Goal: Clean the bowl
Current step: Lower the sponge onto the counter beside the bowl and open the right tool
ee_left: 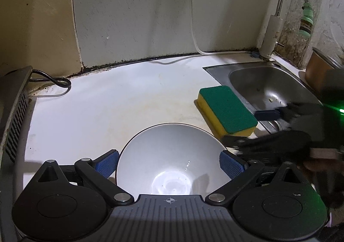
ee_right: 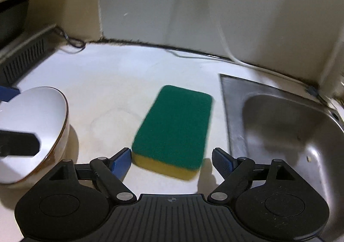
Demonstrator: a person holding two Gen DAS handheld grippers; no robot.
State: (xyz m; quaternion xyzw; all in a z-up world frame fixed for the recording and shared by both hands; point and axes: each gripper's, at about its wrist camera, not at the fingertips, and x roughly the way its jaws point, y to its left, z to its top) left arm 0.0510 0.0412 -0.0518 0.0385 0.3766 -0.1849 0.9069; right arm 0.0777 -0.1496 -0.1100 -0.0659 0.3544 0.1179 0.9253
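A white counter runs to a steel sink under a stained wall. The left gripper pinches the bowl by its sides. The right gripper is spread, blurred, pads clear of the sponge lying between bowl and sink. The bowl's near edge is cut off.

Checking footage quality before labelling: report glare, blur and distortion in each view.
Left wrist view: sharp, glare in the bowl bottom, the right gripper smeared by motion, a green flare at the right edge, the wall edges bowed by fisheye. Right wrist view: soft all over, the sponge edges blurred, dim corners.
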